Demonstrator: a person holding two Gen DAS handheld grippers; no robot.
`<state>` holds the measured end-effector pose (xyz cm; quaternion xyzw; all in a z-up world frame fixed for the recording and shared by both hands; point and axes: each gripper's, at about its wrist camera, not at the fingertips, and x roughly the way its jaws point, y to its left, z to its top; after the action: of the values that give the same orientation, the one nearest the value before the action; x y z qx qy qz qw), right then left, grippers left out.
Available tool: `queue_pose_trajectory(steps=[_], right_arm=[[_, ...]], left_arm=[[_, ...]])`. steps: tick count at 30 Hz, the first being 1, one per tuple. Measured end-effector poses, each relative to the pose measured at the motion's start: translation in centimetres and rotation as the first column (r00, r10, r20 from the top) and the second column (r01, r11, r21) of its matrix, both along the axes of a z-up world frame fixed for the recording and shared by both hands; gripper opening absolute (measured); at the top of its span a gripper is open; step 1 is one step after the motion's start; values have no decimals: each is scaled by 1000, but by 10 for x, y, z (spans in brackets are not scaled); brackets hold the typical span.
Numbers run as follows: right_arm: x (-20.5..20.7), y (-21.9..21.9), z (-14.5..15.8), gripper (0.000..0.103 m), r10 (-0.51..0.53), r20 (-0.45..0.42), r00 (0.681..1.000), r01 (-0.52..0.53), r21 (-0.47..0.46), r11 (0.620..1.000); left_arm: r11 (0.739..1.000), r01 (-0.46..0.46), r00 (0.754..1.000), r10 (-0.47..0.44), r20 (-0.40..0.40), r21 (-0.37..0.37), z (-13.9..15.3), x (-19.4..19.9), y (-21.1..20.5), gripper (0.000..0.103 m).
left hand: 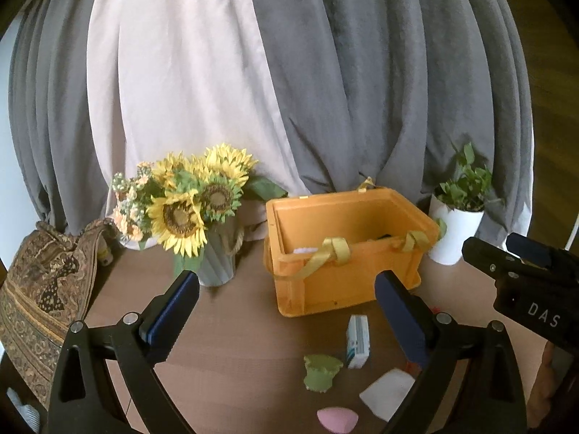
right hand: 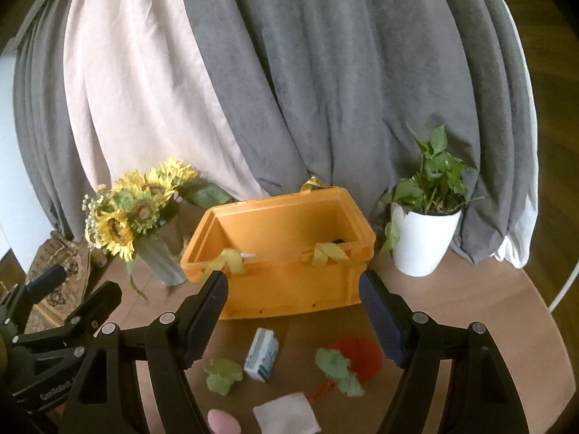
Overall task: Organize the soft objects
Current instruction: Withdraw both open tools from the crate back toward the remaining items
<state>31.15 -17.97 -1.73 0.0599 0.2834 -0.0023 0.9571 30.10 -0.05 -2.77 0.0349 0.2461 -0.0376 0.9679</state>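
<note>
Left claw (left hand: 286, 311) spread wide, empty, level above round wooden table (left hand: 231, 347), right claw (right hand: 293, 307) likewise agape, both facing orange plastic crate (right hand: 289, 253)

Looks like a home, prob. a living or dining rm. Round wooden table (right hand: 488, 325) pushed up vs. long grey curtains (right hand: 343, 90) w/ a pale sheer panel (right hand: 137, 90) between. Decor on top: sunflower bouquet (left hand: 188, 202) in a ribbed vase, small green plant in a white pot (right hand: 421, 242), patterned fabric bag (left hand: 39, 289) at the left edge.
</note>
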Motion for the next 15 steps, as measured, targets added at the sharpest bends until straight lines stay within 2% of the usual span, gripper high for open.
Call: queue_pose_trajectory(steps=[7,15], right_arm=[[-23,8,-10,76,-8,-22,1000,8,6,1000],[-43,14,-32,76,-18,-98,995,19,11,1000]], left_arm=[[999,32,999,-32,-30,6,-13,-17,4,99],[996,84,994,-80,-77,42,-34,-34,4,99]])
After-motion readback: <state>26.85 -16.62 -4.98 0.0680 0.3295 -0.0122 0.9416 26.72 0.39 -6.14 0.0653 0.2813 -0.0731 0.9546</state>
